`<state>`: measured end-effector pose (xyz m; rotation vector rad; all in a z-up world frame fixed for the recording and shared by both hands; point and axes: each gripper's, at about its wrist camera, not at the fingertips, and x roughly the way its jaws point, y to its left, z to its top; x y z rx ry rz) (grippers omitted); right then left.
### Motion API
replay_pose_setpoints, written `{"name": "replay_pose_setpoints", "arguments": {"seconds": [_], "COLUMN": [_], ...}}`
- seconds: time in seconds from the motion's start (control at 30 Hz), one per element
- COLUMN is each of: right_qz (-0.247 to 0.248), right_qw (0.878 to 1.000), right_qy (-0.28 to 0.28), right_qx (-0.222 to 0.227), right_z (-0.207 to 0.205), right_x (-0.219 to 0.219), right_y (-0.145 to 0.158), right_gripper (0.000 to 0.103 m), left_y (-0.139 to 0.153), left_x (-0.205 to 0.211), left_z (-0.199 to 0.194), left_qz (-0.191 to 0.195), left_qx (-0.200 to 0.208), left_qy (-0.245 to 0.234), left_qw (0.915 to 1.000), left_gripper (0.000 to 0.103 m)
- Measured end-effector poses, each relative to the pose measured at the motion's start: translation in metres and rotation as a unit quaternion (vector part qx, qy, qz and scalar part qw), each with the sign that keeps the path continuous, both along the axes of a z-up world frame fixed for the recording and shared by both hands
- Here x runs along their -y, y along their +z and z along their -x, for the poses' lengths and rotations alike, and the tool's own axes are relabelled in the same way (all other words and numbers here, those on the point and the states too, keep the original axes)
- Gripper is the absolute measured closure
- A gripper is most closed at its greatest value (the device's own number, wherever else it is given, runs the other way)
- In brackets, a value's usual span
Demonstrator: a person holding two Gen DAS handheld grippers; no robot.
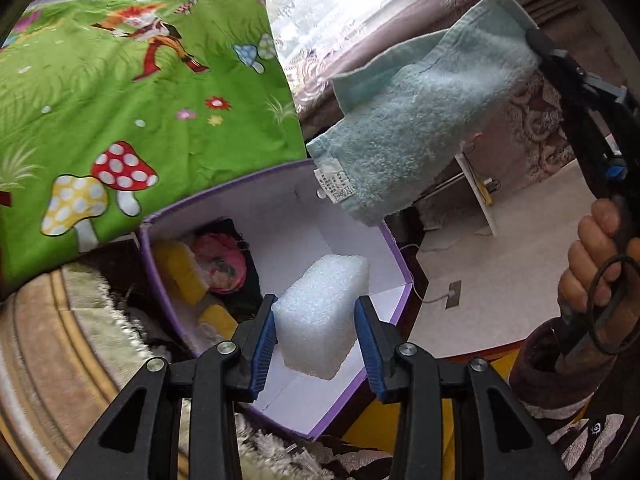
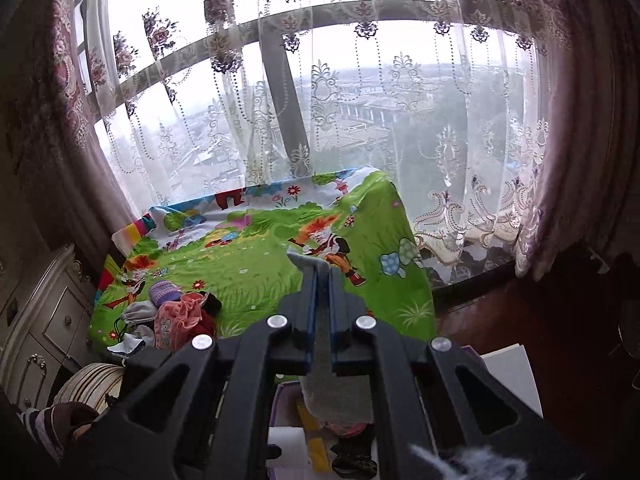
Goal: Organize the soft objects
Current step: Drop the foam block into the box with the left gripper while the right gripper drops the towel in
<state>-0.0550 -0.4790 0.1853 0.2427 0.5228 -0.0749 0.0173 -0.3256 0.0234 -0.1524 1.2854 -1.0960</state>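
Observation:
In the left wrist view my left gripper [image 1: 316,334] is open over a purple box [image 1: 394,248] with a white inside. A white foam block [image 1: 320,312] sits between its fingers, with a small gap on each side. Yellow, pink and black soft items [image 1: 216,268] lie in the box's left part. My right gripper [image 1: 538,46] is shut on a light blue towel [image 1: 420,120] that hangs above the box. In the right wrist view the right gripper [image 2: 323,276] pinches the towel [image 2: 336,396], which hangs below it.
A bed with a green cartoon sheet [image 2: 260,264] stands by the curtained window [image 2: 320,100]. A pile of soft items [image 2: 176,312] lies on its left part. A white dresser [image 2: 44,320] stands at the left. A fluffy rug [image 1: 80,320] lies beside the box.

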Motion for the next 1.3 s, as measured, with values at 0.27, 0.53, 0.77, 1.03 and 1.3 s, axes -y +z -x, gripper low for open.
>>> {"name": "replay_pose_setpoints", "arguments": {"seconds": [0.27, 0.53, 0.77, 1.03, 1.3], "right_qz": [-0.029, -0.039, -0.039, -0.048, -0.073], "right_qw": [0.999, 0.997, 0.995, 0.986, 0.978], "right_qy": [-0.045, -0.064, -0.045, 0.030, 0.090], "right_qx": [-0.003, -0.028, -0.086, -0.158, -0.174], "right_z": [0.032, 0.052, 0.056, 0.043, 0.011], "right_x": [0.055, 0.084, 0.088, 0.057, 0.016], "right_y": [-0.022, -0.051, -0.093, -0.144, -0.165], "right_gripper": [0.095, 0.095, 0.095, 0.095, 0.095], "left_y": [-0.022, -0.050, -0.038, -0.022, -0.014], "left_x": [0.072, 0.095, 0.068, 0.009, -0.036], "left_z": [0.013, 0.016, -0.005, -0.029, -0.043], "left_qz": [-0.045, -0.084, -0.060, -0.022, 0.005], "left_qx": [-0.008, -0.036, -0.042, -0.052, -0.049], "left_qy": [-0.047, -0.055, -0.003, 0.070, 0.120], "left_qw": [0.9979, 0.9943, 0.9973, 0.9959, 0.9916], "left_gripper": [0.061, 0.040, 0.040, 0.040, 0.040]}}
